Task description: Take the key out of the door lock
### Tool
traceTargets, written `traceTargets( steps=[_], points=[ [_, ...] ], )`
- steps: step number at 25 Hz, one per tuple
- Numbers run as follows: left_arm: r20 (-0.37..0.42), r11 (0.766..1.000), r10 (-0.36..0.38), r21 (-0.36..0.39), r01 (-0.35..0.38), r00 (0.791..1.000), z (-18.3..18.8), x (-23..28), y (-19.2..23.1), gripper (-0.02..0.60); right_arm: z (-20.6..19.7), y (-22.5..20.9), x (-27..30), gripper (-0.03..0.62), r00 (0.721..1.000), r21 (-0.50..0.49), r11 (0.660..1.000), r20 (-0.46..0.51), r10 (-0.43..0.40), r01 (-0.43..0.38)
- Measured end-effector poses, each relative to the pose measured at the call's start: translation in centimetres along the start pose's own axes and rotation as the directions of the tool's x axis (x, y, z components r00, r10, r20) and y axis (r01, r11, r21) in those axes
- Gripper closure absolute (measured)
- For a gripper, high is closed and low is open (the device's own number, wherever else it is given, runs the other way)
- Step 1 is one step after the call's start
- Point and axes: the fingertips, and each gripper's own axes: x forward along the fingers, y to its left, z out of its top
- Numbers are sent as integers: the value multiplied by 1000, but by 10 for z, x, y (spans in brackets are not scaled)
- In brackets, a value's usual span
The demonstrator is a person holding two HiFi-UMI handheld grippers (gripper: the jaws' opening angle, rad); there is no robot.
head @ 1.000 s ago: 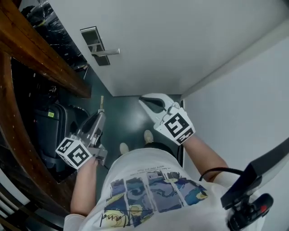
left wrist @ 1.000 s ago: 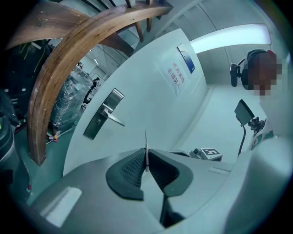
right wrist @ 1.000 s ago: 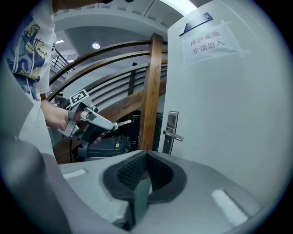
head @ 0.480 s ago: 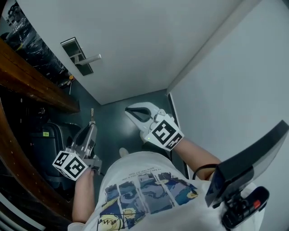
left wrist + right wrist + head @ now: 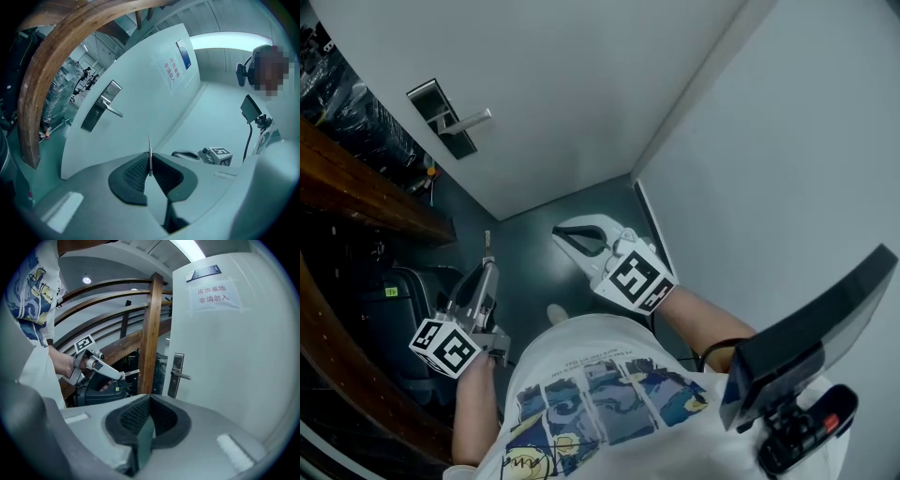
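Observation:
A thin metal key (image 5: 149, 149) stands edge-on between the pads of my left gripper (image 5: 150, 158), which is shut on it. In the head view the key (image 5: 487, 244) sticks out past the left gripper (image 5: 486, 269), low and well away from the door. The silver lock plate (image 5: 439, 116) with its lever handle (image 5: 471, 119) is on the white door (image 5: 581, 84); no key shows in it. My right gripper (image 5: 567, 234) hangs shut and empty in front of the person. The right gripper view shows the lock plate (image 5: 176, 374) and the left gripper (image 5: 101, 369) with the key (image 5: 131, 373).
A curved wooden handrail (image 5: 356, 187) and a wooden post (image 5: 150, 333) stand to the left of the door. A black suitcase (image 5: 403, 291) sits under the rail. A white wall (image 5: 806, 150) closes the right side. A paper notice (image 5: 213, 294) is taped on the door.
The head view has swung, so the door lock now sits farther left and higher. Both grippers have drawn back from the door; the left still carries the key.

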Motion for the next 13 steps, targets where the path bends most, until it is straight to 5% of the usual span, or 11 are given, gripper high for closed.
traceTargets(
  steps=[13],
  points=[
    [5, 999, -41, -24, 41, 999, 4, -12, 22, 555, 10, 17, 21, 592, 999, -24, 1000, -30, -12, 11]
  ],
)
